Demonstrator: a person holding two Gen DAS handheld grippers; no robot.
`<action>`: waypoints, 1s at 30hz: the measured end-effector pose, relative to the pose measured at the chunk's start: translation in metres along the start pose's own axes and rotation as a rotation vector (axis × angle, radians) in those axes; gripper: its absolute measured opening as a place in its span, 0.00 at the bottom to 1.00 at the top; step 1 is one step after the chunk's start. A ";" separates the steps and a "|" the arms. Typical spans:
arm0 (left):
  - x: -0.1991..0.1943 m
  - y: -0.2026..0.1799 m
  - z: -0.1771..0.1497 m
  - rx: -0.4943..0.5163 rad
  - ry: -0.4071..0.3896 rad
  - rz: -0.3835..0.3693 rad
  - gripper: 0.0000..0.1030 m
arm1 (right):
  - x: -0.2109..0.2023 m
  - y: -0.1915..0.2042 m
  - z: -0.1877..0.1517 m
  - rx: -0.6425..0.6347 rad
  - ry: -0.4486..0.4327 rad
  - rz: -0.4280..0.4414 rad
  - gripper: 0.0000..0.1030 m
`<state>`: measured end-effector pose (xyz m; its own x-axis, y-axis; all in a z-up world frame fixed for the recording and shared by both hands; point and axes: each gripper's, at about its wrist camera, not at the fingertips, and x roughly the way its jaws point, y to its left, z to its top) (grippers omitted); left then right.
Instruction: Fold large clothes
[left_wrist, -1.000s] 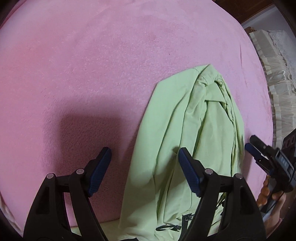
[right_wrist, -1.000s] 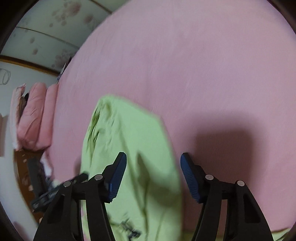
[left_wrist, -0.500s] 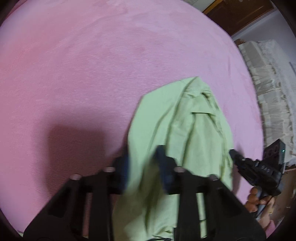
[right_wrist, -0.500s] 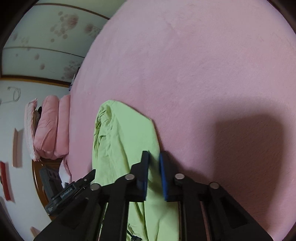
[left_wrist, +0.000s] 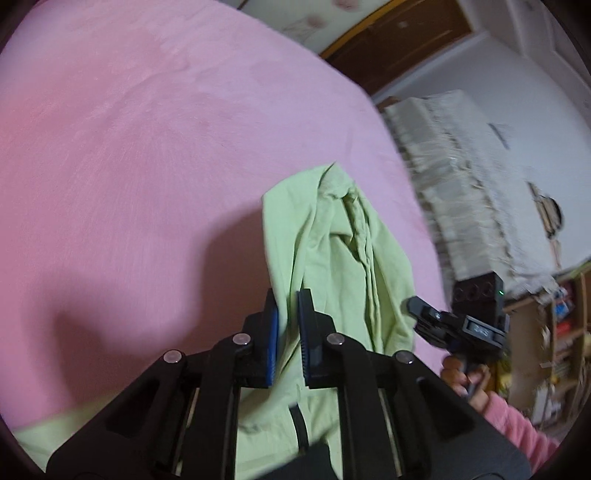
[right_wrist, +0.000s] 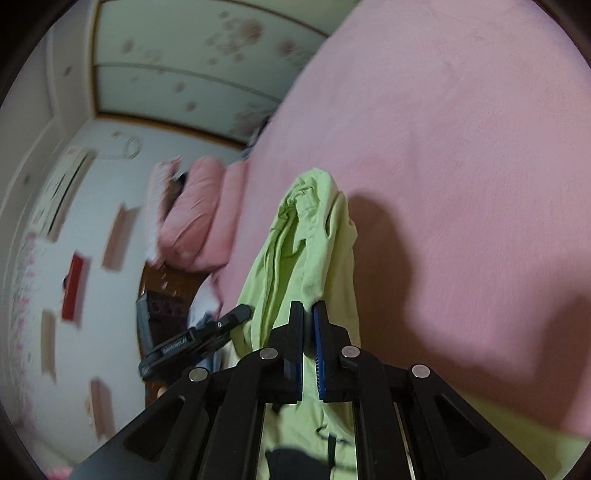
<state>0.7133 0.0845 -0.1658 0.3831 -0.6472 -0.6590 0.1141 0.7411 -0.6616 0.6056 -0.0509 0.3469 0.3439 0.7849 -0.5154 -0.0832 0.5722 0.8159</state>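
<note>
Above the pink bed (left_wrist: 147, 155), both grippers' jaws are nearly together, each clamped on the green garment (left_wrist: 343, 258).

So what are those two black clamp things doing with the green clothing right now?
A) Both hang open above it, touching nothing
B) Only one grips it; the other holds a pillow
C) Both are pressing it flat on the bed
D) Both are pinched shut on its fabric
D: the left gripper and the right gripper each have their blue pads closed on a fold of the green garment, above the pink bed.
</note>
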 end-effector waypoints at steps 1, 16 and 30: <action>-0.012 -0.001 -0.012 0.017 -0.010 -0.018 0.07 | -0.011 0.006 -0.010 -0.025 0.000 0.010 0.05; -0.102 -0.038 -0.222 0.120 -0.009 0.264 0.34 | -0.176 0.028 -0.219 -0.095 0.127 -0.145 0.59; -0.113 -0.044 -0.328 -0.037 0.049 0.581 0.41 | -0.200 0.013 -0.416 -0.041 -0.054 -0.439 0.60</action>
<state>0.3642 0.0660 -0.1798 0.3303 -0.1445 -0.9327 -0.1341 0.9710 -0.1979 0.1467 -0.1018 0.3520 0.4027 0.4523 -0.7958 0.0450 0.8585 0.5108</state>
